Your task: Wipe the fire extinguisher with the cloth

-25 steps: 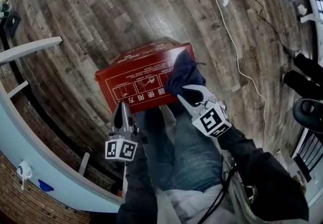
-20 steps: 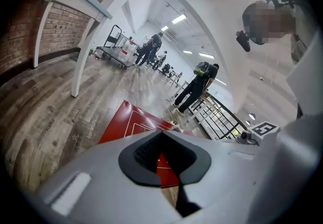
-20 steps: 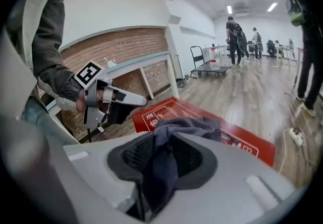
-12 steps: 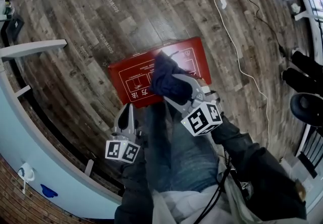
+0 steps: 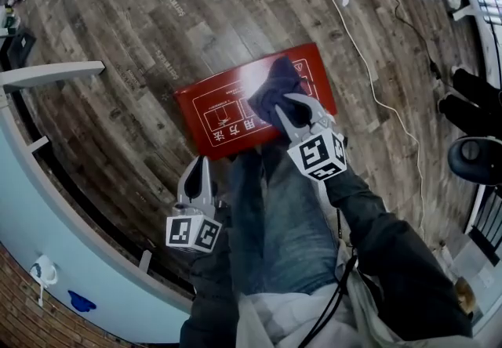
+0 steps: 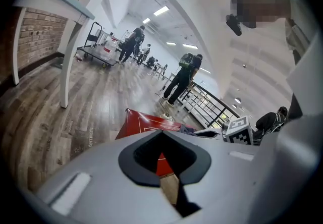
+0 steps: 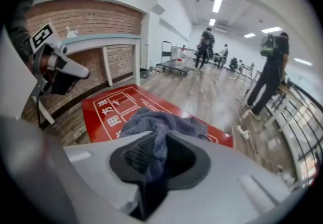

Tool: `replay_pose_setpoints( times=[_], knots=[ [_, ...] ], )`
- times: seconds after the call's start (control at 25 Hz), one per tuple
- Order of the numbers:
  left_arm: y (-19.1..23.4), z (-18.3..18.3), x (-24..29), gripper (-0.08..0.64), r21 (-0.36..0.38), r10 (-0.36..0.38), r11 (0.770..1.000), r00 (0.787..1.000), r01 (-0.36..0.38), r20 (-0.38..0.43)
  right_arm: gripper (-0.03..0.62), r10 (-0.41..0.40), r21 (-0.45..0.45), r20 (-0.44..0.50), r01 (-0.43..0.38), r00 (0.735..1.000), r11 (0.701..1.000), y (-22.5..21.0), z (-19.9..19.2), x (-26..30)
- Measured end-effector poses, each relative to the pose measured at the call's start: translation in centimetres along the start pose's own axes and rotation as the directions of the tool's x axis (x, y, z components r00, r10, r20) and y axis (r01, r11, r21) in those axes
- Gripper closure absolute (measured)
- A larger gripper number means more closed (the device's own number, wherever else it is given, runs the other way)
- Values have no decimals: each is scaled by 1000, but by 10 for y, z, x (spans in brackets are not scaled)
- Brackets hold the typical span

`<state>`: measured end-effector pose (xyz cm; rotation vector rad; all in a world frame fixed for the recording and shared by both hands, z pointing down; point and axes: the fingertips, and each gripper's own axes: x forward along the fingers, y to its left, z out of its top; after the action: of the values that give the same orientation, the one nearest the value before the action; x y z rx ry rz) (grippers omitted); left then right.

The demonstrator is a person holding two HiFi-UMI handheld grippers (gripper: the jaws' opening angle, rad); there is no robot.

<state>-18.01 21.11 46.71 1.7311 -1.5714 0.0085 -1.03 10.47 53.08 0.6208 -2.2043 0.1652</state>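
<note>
Fire extinguisher box, red with white printed panels, lies flat on the wooden floor in front of the person's knees. Near its left corner on the person's side is the left gripper, its 2 jaws pressed together with nothing between them. A dark blue cloth sits bunched on the right half of the box top. The right gripper has just been closing its jaws and now pinches that cloth. Further right, a white cable trails across the floor.
</note>
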Motion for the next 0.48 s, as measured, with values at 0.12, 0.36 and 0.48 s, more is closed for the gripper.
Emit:
replay_pose_setpoints(
  times=[0.12, 0.36, 0.48],
  knots=[
    [8, -1, -9, 558, -2, 2, 1000, 1000, -2, 2, 532, -92, 190, -29, 96, 995, 977, -26, -15, -8],
    [19, -7, -16, 558, -30, 32, 999, 999, -33, -17, 543, 86, 131, 9, -86, 996, 988, 72, 24, 9],
    [16, -12, -16, 558, -29, 33, 999, 999, -34, -38, 543, 163, 45, 30, -165, 986, 985, 107, 36, 13]
  ],
)
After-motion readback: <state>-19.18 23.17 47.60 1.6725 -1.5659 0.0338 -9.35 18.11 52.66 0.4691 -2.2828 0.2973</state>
